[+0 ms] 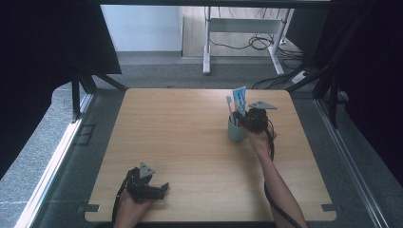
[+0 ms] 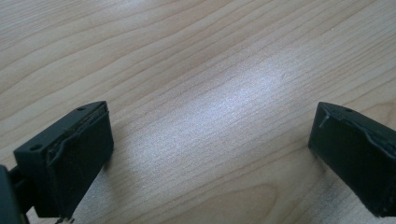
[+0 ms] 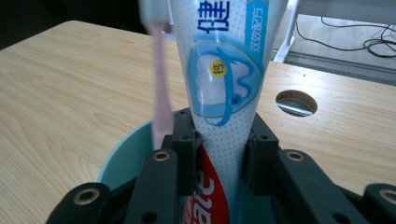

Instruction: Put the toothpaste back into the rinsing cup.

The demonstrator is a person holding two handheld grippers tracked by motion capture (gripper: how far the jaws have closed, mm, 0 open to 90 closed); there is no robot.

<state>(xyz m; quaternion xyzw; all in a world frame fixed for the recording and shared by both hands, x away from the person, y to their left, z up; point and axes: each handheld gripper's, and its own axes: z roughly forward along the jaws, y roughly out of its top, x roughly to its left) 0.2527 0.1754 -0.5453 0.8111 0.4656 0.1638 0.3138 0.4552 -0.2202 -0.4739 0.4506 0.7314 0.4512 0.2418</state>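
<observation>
The toothpaste tube [image 3: 224, 93] stands upright in the teal cup [image 3: 122, 156], its flat crimped end up and its lower part down inside, and the right tongs [image 3: 219, 154] are clamped across its body just above the cup's rim, one pad on each side. It looks light, and soft as well: a plastic tube of this kind gives under pressure, so a hard squeeze would dent it or push paste toward the cap, while a slack one would let the glossy printed skin slide through the pads. I'd say the best hold is about where the pads sit now, on the fuller lower half where the tube has some body (the flat top end would just fold over). A pink toothbrush [image 3: 160, 88] leans in the same cup right beside the tube, close to touching it, and could tip or be dragged if the tube comes out at a slant; a straight lift looks safest. The cup itself seems light enough to shift if the tube catches its rim. It stands toward the far right of the wooden desk [image 1: 190, 142], near a round cable hole [image 3: 296, 102]. Well away, at the near edge, the left tongs [image 1: 159, 190] rest low over bare wood with their jaws wide apart, holding nothing.
</observation>
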